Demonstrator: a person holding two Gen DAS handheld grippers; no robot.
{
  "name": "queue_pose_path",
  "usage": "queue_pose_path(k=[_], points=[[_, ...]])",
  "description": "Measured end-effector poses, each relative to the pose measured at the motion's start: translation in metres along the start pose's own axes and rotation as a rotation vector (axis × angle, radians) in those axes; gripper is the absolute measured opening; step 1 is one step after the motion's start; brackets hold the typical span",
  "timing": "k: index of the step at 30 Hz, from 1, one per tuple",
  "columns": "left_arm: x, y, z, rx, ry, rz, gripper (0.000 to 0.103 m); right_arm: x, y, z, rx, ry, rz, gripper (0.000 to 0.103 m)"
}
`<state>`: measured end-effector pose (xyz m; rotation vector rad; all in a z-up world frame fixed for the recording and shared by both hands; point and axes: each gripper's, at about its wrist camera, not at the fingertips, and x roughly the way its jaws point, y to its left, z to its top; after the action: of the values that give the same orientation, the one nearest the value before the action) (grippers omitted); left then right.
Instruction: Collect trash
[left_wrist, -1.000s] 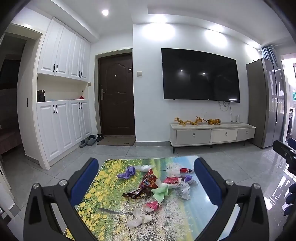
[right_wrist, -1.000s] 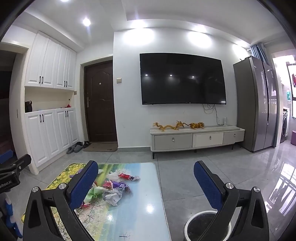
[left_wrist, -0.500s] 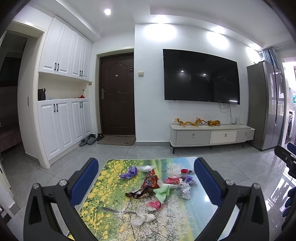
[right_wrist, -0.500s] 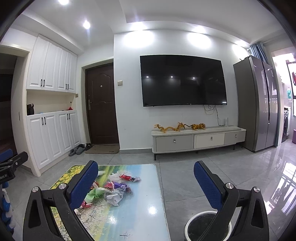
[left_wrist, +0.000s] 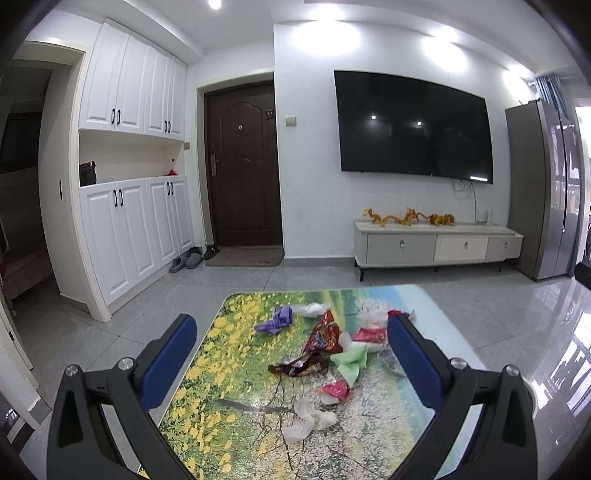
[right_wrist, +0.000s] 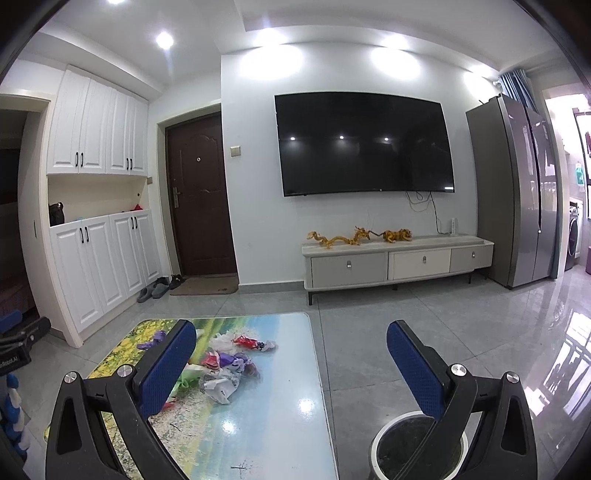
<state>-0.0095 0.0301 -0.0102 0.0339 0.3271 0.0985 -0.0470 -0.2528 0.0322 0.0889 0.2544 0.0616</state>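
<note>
Clearly, both claws gape empty: the left claw (left_wrist: 291, 343) faces the wrappers (left_wrist: 325, 350) heaped on the table (left_wrist: 229, 387) at its twelve o'clock, nearer than the right claw (right_wrist: 291, 354), whose heap lies at ten o'clock, bin (right_wrist: 402, 454) at five.

Black gripper frames, blue pads (left_wrist: 168, 360), silver screws (right_wrist: 457, 369)

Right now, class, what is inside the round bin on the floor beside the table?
The bin has a white rim and a dark inside, seemingly a black liner; no trash is visible in it. The right gripper finger covers part of its opening, so that part cannot be checked.
</note>
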Motion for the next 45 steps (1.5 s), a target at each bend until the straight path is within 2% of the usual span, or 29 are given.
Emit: queue_pose_path(k=[6, 13, 15, 20, 23, 28, 30, 34, 35, 36, 39, 43, 45], points=[[0.036, -0.002, -0.025, 0.03, 0.1, -0.038, 0.103, 0.034, -0.002, -0.009, 0.004, 0.087, 0.017, 0.103], [0.087, 0.006, -0.076, 0.059, 0.293, -0.14, 0.103, 0.079, 0.004, -0.023, 0.0, 0.221, 0.056, 0.103], [0.101, 0.008, -0.09, 0.055, 0.349, -0.173, 0.1, 0.091, 0.009, -0.03, -0.007, 0.258, 0.071, 0.103], [0.128, 0.01, -0.107, 0.06, 0.43, -0.237, 0.095, 0.124, 0.022, -0.044, -0.023, 0.36, 0.108, 0.094], [0.147, 0.008, -0.115, 0.074, 0.46, -0.259, 0.092, 0.145, 0.027, -0.053, -0.016, 0.426, 0.126, 0.093], [0.169, 0.004, -0.123, 0.087, 0.513, -0.3, 0.076, 0.176, 0.04, -0.062, -0.018, 0.507, 0.146, 0.09], [0.176, 0.006, -0.127, 0.078, 0.536, -0.319, 0.066, 0.19, 0.047, -0.065, -0.014, 0.536, 0.174, 0.088], [0.18, 0.01, -0.128, 0.044, 0.549, -0.361, 0.05, 0.221, 0.063, -0.074, 0.004, 0.608, 0.237, 0.074], [0.181, 0.011, -0.128, 0.04, 0.552, -0.365, 0.041, 0.229, 0.066, -0.076, 0.013, 0.624, 0.251, 0.073], [0.181, 0.011, -0.129, 0.036, 0.557, -0.369, 0.037, 0.237, 0.07, -0.078, 0.027, 0.641, 0.265, 0.072], [0.181, 0.012, -0.129, 0.024, 0.556, -0.369, 0.029, 0.258, 0.08, -0.087, 0.055, 0.682, 0.29, 0.071], [0.181, 0.014, -0.129, 0.013, 0.553, -0.358, 0.024, 0.277, 0.09, -0.097, 0.081, 0.722, 0.304, 0.069], [0.179, 0.013, -0.129, 0.019, 0.548, -0.344, 0.022, 0.284, 0.094, -0.105, 0.073, 0.745, 0.293, 0.062]])
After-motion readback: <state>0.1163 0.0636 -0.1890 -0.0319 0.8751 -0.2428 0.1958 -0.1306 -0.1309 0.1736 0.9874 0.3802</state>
